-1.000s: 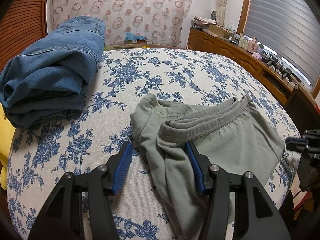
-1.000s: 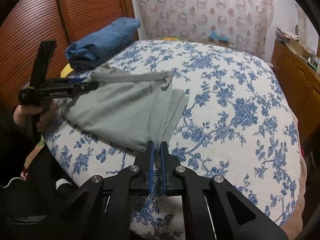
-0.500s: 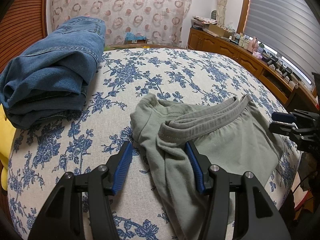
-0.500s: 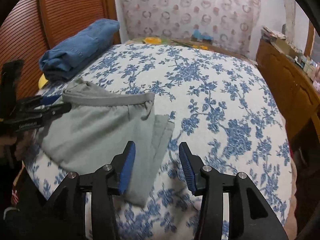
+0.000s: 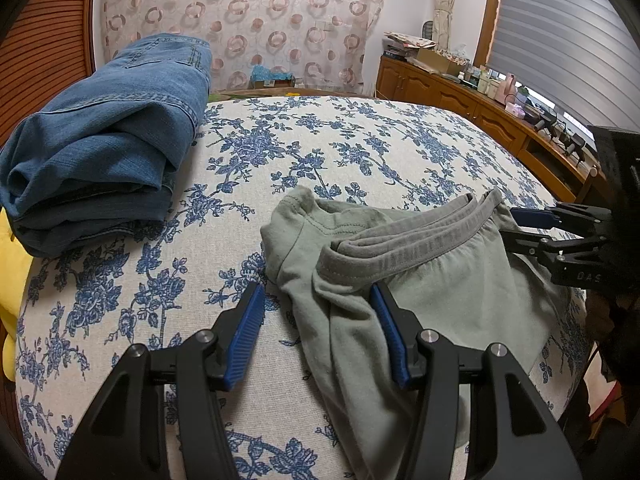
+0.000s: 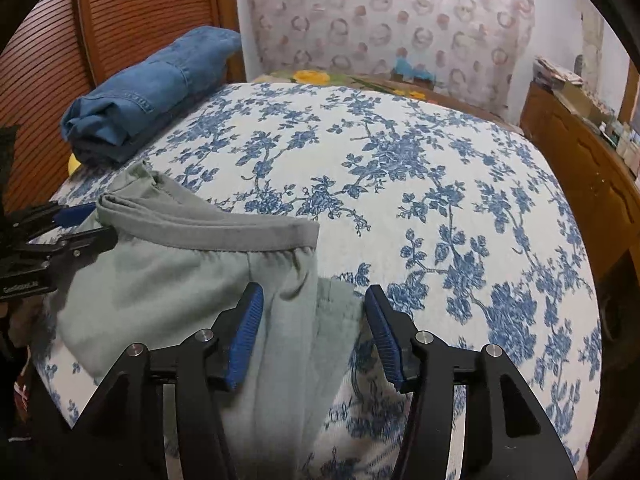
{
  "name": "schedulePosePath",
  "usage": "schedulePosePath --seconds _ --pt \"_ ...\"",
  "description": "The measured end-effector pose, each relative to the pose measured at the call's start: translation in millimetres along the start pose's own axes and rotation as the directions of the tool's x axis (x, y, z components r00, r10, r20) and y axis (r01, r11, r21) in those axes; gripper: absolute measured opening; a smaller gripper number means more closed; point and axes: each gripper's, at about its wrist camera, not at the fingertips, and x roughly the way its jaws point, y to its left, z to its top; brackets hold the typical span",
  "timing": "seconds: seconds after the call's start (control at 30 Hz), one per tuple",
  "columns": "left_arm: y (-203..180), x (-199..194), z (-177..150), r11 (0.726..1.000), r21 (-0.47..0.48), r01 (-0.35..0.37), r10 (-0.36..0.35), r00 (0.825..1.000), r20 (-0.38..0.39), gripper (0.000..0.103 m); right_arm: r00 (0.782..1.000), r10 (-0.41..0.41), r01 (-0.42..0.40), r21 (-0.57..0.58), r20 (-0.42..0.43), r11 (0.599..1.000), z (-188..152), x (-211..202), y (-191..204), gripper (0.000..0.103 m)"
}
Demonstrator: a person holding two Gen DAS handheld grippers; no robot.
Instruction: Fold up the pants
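Note:
Grey-green pants (image 5: pixel 440 292) lie crumpled on the flowered bed cover (image 5: pixel 320 152), with the doubled waistband (image 5: pixel 400 240) on top. My left gripper (image 5: pixel 316 300) stands open just above the cloth. Its right finger is beside the waistband's end, and neither pad presses on the cloth. In the right wrist view the pants (image 6: pixel 168 288) fill the lower left. My right gripper (image 6: pixel 314 300) is over their near edge with its jaws opening; cloth lies between them, ungripped. Each gripper shows in the other's view: the right gripper (image 5: pixel 532 224) and the left gripper (image 6: pixel 88 224).
Folded blue jeans (image 5: pixel 108 140) sit at the bed's far left corner, by a slatted wooden door (image 6: pixel 120 20). Something yellow (image 5: pixel 12 272) shows at the left edge. A wooden cabinet (image 5: pixel 460 96) with clutter runs along the right wall. Bare bed cover (image 6: pixel 400 160) stretches beyond the pants.
My right gripper went from shut at the pants' near edge to open and moved in over the cloth toward the waistband. The left gripper and the pants near it stayed put.

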Motion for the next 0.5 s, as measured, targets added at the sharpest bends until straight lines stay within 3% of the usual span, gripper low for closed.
schedulePosePath --seconds 0.13,0.5 --pt "-0.9 0.1 0.1 1.000 0.001 0.000 0.000 1.000 0.000 0.054 1.000 0.014 -0.014 0.011 0.024 1.000 -3.4 2.3 -2.2 0.062" --pt "16.1 -13.2 7.1 0.998 -0.054 0.041 -0.039 0.999 0.037 0.054 0.999 0.005 -0.006 0.017 0.032 1.000 -3.4 3.3 0.3 0.064"
